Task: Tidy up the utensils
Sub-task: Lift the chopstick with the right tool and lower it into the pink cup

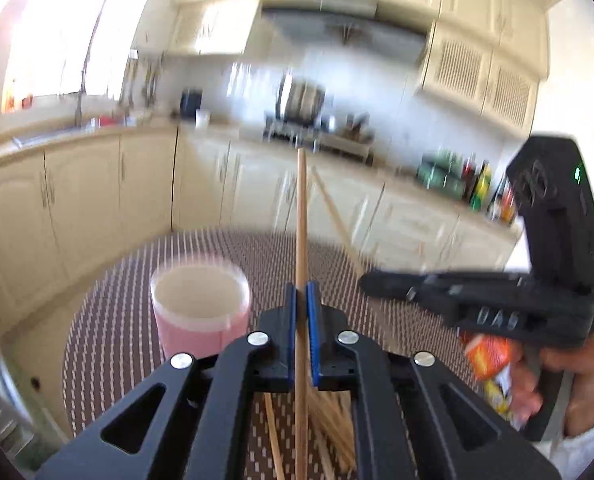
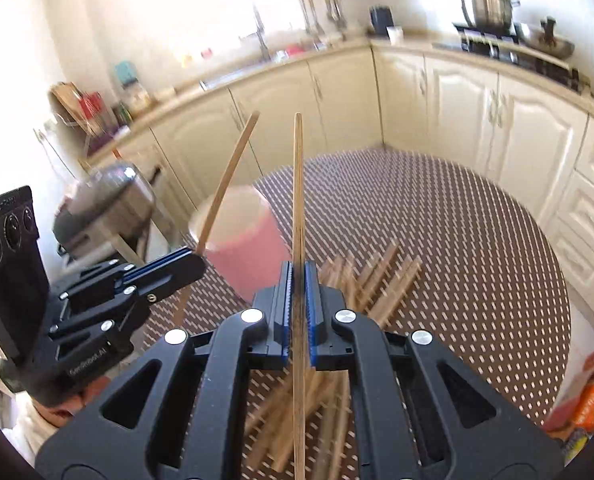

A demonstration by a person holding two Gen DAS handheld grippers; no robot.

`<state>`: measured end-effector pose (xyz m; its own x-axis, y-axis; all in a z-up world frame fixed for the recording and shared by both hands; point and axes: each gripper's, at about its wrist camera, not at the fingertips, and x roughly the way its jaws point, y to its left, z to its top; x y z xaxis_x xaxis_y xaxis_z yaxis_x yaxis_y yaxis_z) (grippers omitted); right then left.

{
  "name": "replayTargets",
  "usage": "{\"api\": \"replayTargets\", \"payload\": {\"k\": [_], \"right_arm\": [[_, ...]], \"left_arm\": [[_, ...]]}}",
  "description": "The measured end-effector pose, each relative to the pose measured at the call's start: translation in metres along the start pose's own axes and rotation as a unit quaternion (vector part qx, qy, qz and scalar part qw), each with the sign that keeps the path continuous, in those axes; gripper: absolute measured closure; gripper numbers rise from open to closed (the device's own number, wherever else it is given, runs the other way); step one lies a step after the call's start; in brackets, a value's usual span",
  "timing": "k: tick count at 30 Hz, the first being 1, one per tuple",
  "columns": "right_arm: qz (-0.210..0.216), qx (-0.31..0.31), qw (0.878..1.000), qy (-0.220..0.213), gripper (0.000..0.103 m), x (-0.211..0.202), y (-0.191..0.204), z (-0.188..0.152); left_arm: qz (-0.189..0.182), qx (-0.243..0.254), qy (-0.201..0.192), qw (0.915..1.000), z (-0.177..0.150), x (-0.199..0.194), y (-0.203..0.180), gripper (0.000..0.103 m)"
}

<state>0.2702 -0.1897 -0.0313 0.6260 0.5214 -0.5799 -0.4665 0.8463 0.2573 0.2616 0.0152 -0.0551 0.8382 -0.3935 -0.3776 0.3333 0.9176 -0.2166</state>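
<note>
We clamp one chopstick (image 1: 301,216) in each tool, left (image 1: 301,300) and right (image 2: 299,280); the pink cup (image 1: 201,308), at ten o'clock of the pile (image 2: 377,276), looks empty.

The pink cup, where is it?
The pink cup stands on the round table, left of the chopstick pile, ahead of both grippers.

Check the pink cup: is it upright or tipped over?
Upright. The pink cup stands on the patterned table with its open rim facing up; both wrist views show this. Its contents cannot be told.
</note>
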Motion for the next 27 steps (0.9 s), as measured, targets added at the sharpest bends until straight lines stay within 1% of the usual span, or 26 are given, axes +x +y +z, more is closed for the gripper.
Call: {"api": "replayTargets", "payload": {"k": [4,7,9,11,15,17,20,22,25,27], "right_arm": [[0.010,0.000,0.998,-0.061,0.096,0.008,0.027,0.022],[0.017,0.007,0.994,-0.108,0.096,0.015,0.044,0.037],[0.011,0.011,0.990,-0.140,0.096,0.020,0.049,0.048],[0.005,0.015,0.985,-0.171,0.096,0.026,0.053,0.057],[-0.007,0.018,0.977,-0.212,0.096,0.041,0.055,0.069],[-0.012,0.022,0.972,-0.235,0.096,0.045,0.055,0.075],[-0.012,0.028,0.965,-0.261,0.096,0.047,0.050,0.083],[-0.013,0.029,0.961,-0.275,0.096,0.047,0.048,0.087],[-0.010,0.022,0.962,-0.271,0.096,0.054,0.050,0.086],[-0.014,0.012,0.966,-0.259,0.096,0.062,0.051,0.079]], "left_arm": [[0.018,0.003,-0.075,0.9970,0.023,-0.007,0.003,0.097],[0.034,0.000,-0.121,0.9921,0.034,-0.007,0.005,0.097],[0.045,-0.004,-0.154,0.9870,0.041,-0.007,0.010,0.097],[0.049,-0.011,-0.174,0.9835,0.050,-0.005,0.015,0.097],[0.064,-0.020,-0.211,0.9751,0.063,-0.004,0.026,0.097],[0.063,-0.025,-0.222,0.9726,0.070,-0.003,0.033,0.097],[0.074,-0.022,-0.236,0.9686,0.074,0.000,0.036,0.097],[0.078,-0.021,-0.232,0.9694,0.072,0.006,0.039,0.097],[0.089,-0.020,-0.222,0.9707,0.066,0.015,0.043,0.097],[0.092,-0.024,-0.213,0.9725,0.060,0.021,0.046,0.097]]}}
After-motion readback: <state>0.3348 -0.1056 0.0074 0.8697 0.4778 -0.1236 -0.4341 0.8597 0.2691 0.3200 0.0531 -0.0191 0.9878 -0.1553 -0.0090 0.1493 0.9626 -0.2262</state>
